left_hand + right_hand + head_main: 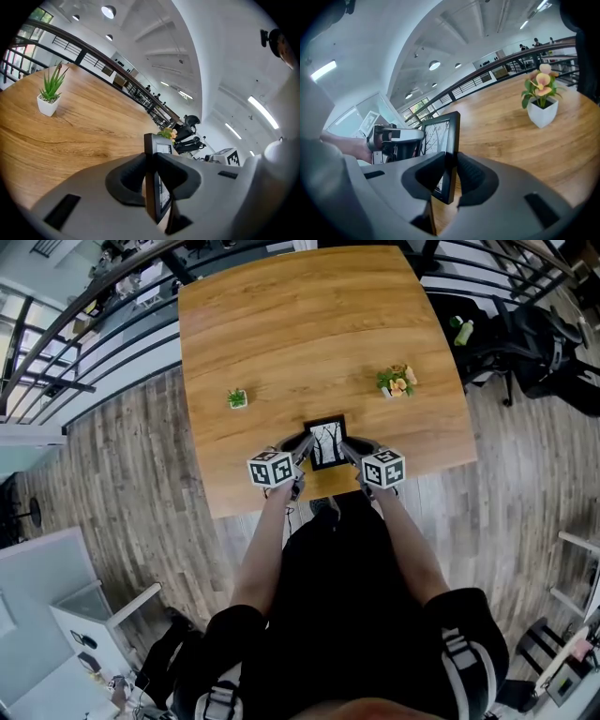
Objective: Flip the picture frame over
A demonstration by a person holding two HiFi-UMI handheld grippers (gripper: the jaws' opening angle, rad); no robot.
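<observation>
The black rectangular picture frame (327, 442) is held between both grippers over the near edge of the light wooden worktop (309, 324). The left gripper (302, 450) has its jaws clamped on the frame's left side edge and the right gripper (352, 450) has its jaws clamped on the right side edge. The frame stands tilted up, its printed side with bare tree branches turned towards the person. Whether its lower edge touches the wood I cannot tell. So the grasp looks done, but the flip itself seems unfinished: the frame has yet to be laid flat and let go, and if it is meant to end face down, the turn is left too. Counted: one frame, two grippers, one worktop and two potted plants, a small spiky green plant in a white pot (237, 398) and a flowering plant in a white pot (397, 381), both well apart from the frame.
</observation>
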